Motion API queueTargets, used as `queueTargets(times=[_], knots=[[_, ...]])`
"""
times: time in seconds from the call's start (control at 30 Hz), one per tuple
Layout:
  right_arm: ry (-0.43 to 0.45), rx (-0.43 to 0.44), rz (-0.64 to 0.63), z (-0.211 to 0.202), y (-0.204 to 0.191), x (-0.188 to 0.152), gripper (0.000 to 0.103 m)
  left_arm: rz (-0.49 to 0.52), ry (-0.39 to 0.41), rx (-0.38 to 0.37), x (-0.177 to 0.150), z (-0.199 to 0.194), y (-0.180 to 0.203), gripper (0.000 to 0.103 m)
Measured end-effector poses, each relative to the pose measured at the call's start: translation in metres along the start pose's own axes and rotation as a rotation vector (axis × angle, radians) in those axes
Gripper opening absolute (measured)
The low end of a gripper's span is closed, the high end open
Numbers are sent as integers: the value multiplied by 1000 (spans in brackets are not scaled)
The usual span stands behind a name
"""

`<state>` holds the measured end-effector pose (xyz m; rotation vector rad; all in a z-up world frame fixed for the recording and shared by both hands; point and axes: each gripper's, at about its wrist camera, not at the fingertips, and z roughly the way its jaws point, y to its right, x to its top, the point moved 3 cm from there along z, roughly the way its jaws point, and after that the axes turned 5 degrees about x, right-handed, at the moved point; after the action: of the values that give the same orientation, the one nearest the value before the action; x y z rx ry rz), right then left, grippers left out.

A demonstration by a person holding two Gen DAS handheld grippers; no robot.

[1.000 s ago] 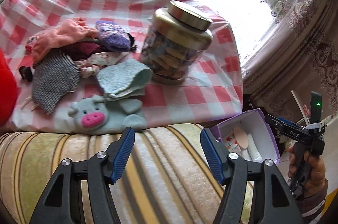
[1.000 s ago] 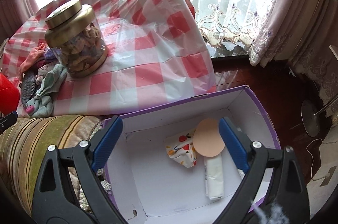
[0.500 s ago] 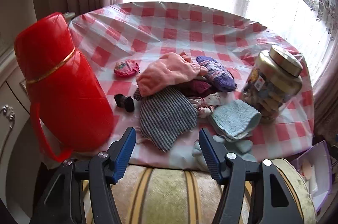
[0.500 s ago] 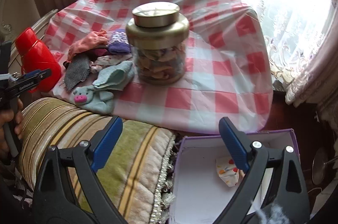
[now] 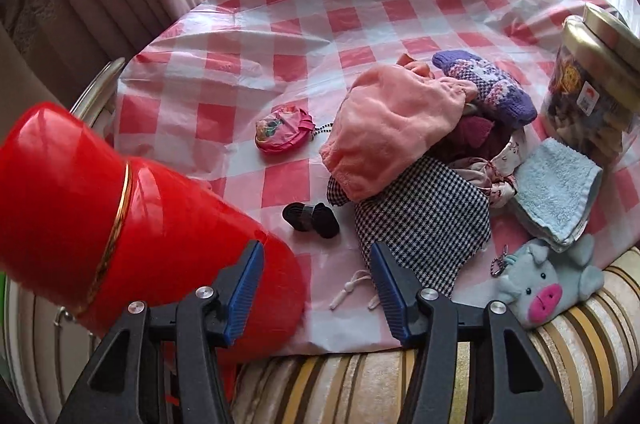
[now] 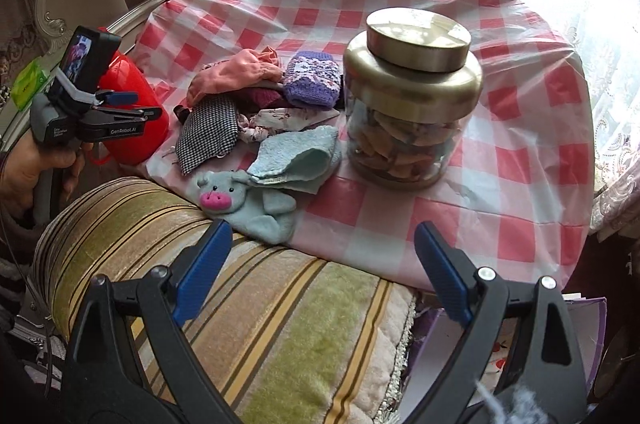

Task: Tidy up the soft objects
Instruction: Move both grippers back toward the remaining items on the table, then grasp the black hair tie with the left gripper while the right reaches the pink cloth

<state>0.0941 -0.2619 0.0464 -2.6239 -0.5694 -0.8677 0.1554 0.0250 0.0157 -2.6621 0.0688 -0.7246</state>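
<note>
Left gripper: I have its jaws wide apart and holding nothing, low centre of the left wrist view, hanging over the near edge of the checked tablecloth.

Right gripper: jaws spread wide too, nothing between them, at the bottom of the right wrist view above the striped cushion.

Nearest to the left gripper: the houndstooth pouch lies just past the right fingertip, its white drawstring trailing between the 2 fingers. A small black item sits a little further up; I cannot tell what it is.

Soft pile: a pink fleece piece overlaps the pouch, with a purple knitted mitten at upper right, floral fabric and a folded blue towel at right. The pig plush hangs at the table edge, lower right.

Other things: red thermos fills the left of the frame; a pink round purse lies apart from the pile; a gold-lidded jar stands right of the pile.

Step in hand: I judge this the approach to the next pick.

Next move: likely ease the left gripper forward onto the pouch's near edge and pinch cloth only, not the tablecloth. A purple box shows at lower right; I take it as the destination.
</note>
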Motion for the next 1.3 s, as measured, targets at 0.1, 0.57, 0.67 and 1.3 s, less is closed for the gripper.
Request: queueTargets(times=[0.1,0.57,0.67,1.3], knots=[[11,30,-10,4,-6,4,94,56,-78,-57,13,9,-2,51],[40,128,32,12,-6,-2,94,280,-271,65,36,55,20,50],[43,141,55,11,-2,-4,94,134,-281,-3,47,56,13,49],[38,108,42,4,-1,6,94,-1019,-166,302,12,67,-17,48]])
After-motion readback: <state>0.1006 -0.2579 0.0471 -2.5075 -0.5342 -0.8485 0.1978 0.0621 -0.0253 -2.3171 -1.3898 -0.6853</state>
